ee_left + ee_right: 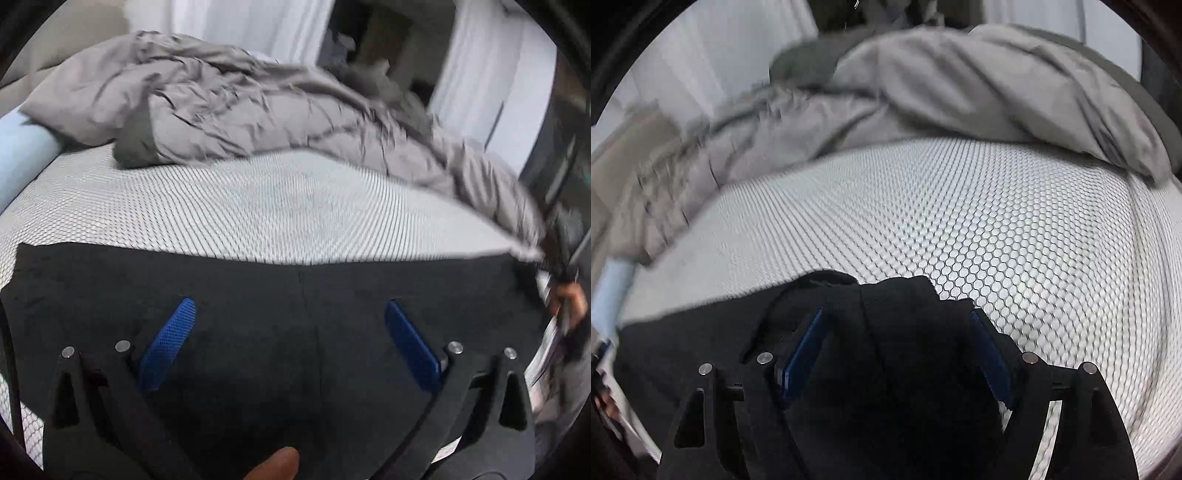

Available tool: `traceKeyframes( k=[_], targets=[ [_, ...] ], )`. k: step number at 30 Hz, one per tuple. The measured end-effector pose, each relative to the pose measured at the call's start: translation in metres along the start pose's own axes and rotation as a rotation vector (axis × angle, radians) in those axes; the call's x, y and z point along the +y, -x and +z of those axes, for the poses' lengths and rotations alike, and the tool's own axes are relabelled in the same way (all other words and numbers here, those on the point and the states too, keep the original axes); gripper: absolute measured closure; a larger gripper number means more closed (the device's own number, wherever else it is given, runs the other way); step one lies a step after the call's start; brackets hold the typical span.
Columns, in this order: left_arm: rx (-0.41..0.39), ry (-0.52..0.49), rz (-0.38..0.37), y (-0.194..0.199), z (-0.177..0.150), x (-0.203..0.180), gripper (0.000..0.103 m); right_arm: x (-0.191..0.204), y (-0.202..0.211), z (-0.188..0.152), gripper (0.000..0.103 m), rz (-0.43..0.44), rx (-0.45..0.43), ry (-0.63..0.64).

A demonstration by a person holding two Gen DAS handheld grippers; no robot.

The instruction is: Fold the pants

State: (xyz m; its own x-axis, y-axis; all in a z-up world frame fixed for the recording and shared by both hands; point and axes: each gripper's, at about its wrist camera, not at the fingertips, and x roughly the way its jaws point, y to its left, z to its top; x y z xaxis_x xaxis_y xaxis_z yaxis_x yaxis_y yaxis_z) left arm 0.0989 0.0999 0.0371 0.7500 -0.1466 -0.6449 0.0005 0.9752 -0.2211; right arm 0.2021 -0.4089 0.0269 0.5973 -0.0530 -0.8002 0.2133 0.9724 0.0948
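Note:
The black pants (258,280) lie spread flat across the near part of the bed. My left gripper (290,308) hovers just above them, its blue pads (170,343) far apart and nothing between them. In the right wrist view an end of the pants (897,302) rises in a dark bunched hump. My right gripper (895,321) straddles that hump, one blue pad (805,350) on each side. The pads stand apart, and I see no pinch in the cloth.
The bed has a white cover with a honeycomb pattern (1015,240) (258,206). A crumpled grey duvet (240,110) (960,92) is heaped along its far side. A pale blue roll (22,155) lies at the left edge. A person's hand (570,299) shows at the right edge.

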Motion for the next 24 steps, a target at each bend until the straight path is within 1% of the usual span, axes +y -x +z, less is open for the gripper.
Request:
traceKeyframes(
  k=[1, 2, 3, 4, 5, 6, 7, 8, 9, 10, 11, 12, 13, 14, 15, 16, 17, 18, 19, 21, 22, 24],
  targets=[
    [0.017, -0.017, 0.006, -0.008, -0.005, -0.003, 0.001, 0.005, -0.006, 0.003, 0.044, -0.021, 0.009, 0.018],
    [0.039, -0.032, 0.013, -0.015, -0.009, -0.005, 0.001, 0.011, -0.012, 0.005, 0.053, -0.026, 0.031, 0.057],
    [0.053, -0.038, 0.021, -0.021, -0.012, -0.003, 0.001, 0.014, -0.013, 0.005, 0.055, -0.038, 0.030, 0.084],
    [0.069, -0.043, 0.033, -0.025, -0.015, -0.004, 0.001, 0.017, -0.008, 0.006, 0.069, -0.045, -0.010, 0.107],
    [0.076, -0.044, 0.037, -0.029, -0.017, -0.002, 0.001, 0.016, -0.004, 0.007, 0.070, -0.036, -0.031, 0.104],
    [0.080, -0.039, 0.041, -0.031, -0.020, 0.002, 0.001, 0.013, -0.001, 0.009, 0.070, -0.041, -0.060, 0.070],
    [0.088, -0.033, 0.048, -0.035, -0.020, 0.006, 0.001, 0.005, 0.003, 0.012, 0.067, -0.055, -0.101, 0.006],
    [0.102, -0.028, 0.061, -0.038, -0.021, 0.008, 0.001, 0.001, 0.002, 0.012, 0.061, -0.082, -0.115, -0.027],
    [0.120, -0.022, 0.078, -0.040, -0.023, 0.009, 0.001, -0.002, -0.005, 0.012, 0.055, -0.142, -0.106, -0.046],
    [0.126, -0.018, 0.084, -0.044, -0.023, 0.013, 0.001, -0.002, -0.014, 0.011, 0.048, -0.189, -0.077, -0.038],
    [0.126, -0.014, 0.082, -0.046, -0.024, 0.013, 0.001, 0.002, -0.015, 0.009, 0.048, -0.205, -0.065, -0.032],
    [0.120, -0.015, 0.072, -0.043, -0.025, 0.012, 0.001, 0.005, -0.011, 0.006, 0.048, -0.210, -0.073, -0.027],
    [0.110, -0.023, 0.063, -0.040, -0.026, 0.009, 0.001, 0.009, -0.001, 0.001, 0.045, -0.208, -0.102, -0.017],
    [0.093, -0.039, 0.051, -0.035, -0.025, 0.004, 0.001, 0.017, 0.016, -0.006, 0.033, -0.192, -0.146, -0.004],
    [0.076, -0.060, 0.034, -0.029, -0.024, -0.005, 0.001, 0.024, 0.033, -0.015, 0.024, -0.166, -0.185, 0.004],
    [0.065, -0.075, 0.011, -0.026, -0.024, -0.013, 0.001, 0.034, 0.050, -0.025, 0.008, -0.131, -0.216, 0.014],
    [0.059, -0.087, -0.015, -0.022, -0.023, -0.024, 0.001, 0.050, 0.054, -0.027, 0.006, -0.098, -0.223, 0.040],
    [0.061, -0.110, -0.051, -0.022, -0.024, -0.040, 0.001, 0.064, 0.064, -0.037, 0.006, -0.052, -0.224, 0.085],
    [0.065, -0.124, -0.069, -0.024, -0.023, -0.051, 0.001, 0.081, 0.070, -0.048, 0.005, -0.014, -0.227, 0.123],
    [0.092, -0.194, -0.119, -0.036, -0.029, -0.086, 0.001, 0.104, 0.072, -0.067, 0.003, 0.049, -0.208, 0.171],
    [0.117, -0.228, -0.124, -0.043, -0.033, -0.101, 0.001, 0.120, 0.067, -0.078, 0.003, 0.092, -0.186, 0.193],
    [0.219, -0.305, -0.140, -0.067, -0.050, -0.130, 0.001, 0.155, 0.046, -0.099, 0.003, 0.149, -0.097, 0.245]
  ],
)
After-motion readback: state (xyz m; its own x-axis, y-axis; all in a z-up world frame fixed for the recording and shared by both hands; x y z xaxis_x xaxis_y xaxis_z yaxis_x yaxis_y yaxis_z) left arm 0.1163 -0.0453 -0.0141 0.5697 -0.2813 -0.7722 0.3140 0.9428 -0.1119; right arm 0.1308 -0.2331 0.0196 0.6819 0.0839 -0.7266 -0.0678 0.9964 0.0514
